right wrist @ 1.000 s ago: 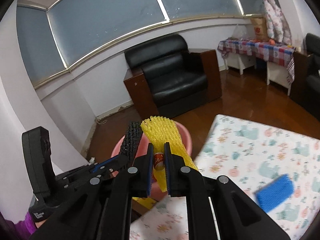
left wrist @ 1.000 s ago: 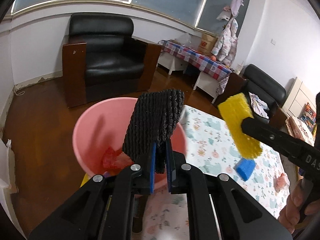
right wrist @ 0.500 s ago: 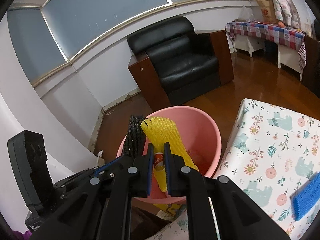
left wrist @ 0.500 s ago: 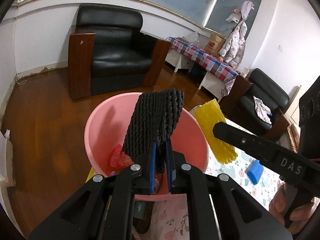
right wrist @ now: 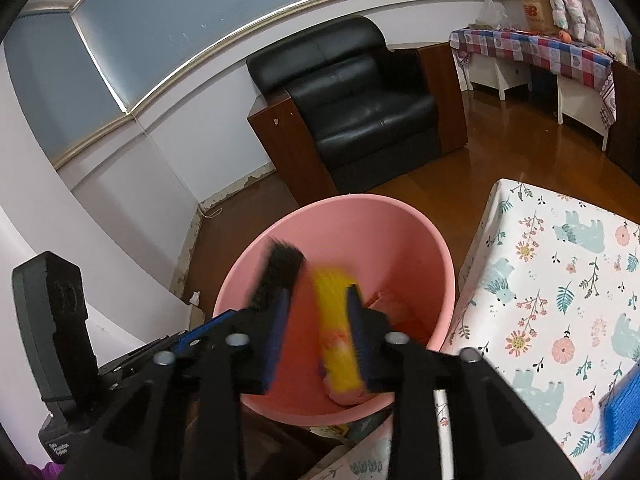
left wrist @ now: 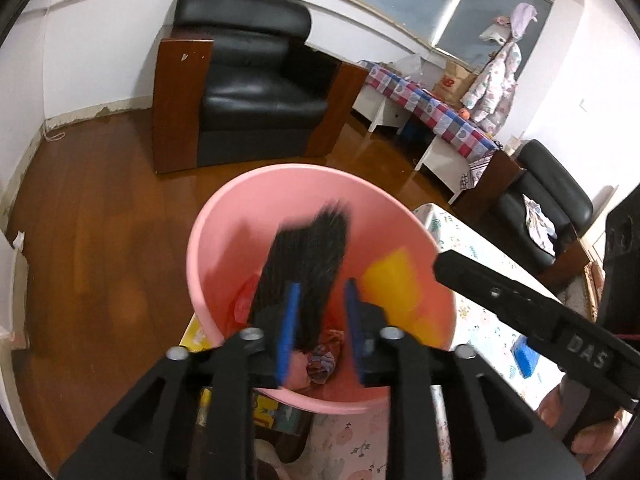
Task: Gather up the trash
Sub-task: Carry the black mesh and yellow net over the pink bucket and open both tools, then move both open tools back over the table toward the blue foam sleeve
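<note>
**Two foam nets let go over the bucket**

Both jaws have just been opening above the pink bucket (left wrist: pixel 208 240). The left gripper (left wrist: pixel 320 312) stands wide, with the black net (left wrist: pixel 308 256) blurred between its pads, seemingly dropping. The right gripper (right wrist: pixel 316 320) stands apart too, the yellow net (right wrist: pixel 334 320) loose between its fingers. Either light net could catch on a pad or the near rim and spill out. A blue piece (right wrist: pixel 624 412) waits on the table at far right.

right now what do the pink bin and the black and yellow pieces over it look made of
Pink bin: smooth moulded plastic, soft sheen. Black piece and yellow piece: probably foam netting, blurred here, so the texture is uncertain.
</note>
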Demonstrator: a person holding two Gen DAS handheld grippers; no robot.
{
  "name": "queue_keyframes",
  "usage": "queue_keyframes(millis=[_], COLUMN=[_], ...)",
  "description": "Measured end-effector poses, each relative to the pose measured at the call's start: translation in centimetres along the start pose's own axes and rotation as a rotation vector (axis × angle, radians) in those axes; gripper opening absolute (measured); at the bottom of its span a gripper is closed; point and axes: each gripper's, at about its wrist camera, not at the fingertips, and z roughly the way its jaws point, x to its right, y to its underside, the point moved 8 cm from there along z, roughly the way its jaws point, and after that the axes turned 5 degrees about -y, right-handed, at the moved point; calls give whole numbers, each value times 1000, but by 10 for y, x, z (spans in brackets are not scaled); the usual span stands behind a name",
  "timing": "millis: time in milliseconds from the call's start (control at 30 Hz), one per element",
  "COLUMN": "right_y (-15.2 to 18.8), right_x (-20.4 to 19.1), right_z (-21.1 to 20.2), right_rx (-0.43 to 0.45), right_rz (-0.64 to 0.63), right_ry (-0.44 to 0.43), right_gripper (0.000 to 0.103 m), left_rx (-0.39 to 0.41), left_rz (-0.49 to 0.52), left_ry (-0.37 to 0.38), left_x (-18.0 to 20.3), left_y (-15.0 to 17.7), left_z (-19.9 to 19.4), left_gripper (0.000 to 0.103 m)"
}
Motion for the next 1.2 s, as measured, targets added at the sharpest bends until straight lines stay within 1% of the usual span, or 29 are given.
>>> queue_keyframes(millis=[33, 200, 300, 400, 533, 700, 800, 933, 1067, 1200], right_y=[0, 1, 5, 12, 21, 33, 43, 57, 70, 89], right_x=[-1, -3, -2, -1, 2, 12, 21, 37, 54, 80], right_z=[0, -8, -17, -28, -47, -79, -100, -128, -155, -185], right_rx=[0, 11, 20, 21, 28, 51, 63, 79, 99, 119], right_rz=[-3, -15, -14, -17, -14, -9, 3, 37, 76, 104], right_ry=[1, 2, 8, 22, 36, 79, 99, 134, 173, 249], right_gripper=[35, 36, 43, 43, 44, 47, 48, 48, 48, 48], left_rx=[1, -3, -2, 1, 15, 35, 32, 57, 65, 65], left_rz=[-3, -16, -3, 13, 22, 30, 37, 72, 114, 176], left_ry=[-1, 5, 11, 17, 25, 27, 40, 56, 86, 119], left_x=[-2, -5, -1, 3, 11, 18, 22, 36, 56, 83], left_y=[0, 1, 4, 6, 6, 7, 8, 8, 10, 17], left_z=[0, -1, -4, -7, -15, -24, -29, -43, -50, -55], left_gripper=[33, 34, 34, 34, 34, 34, 34, 34, 34, 34])
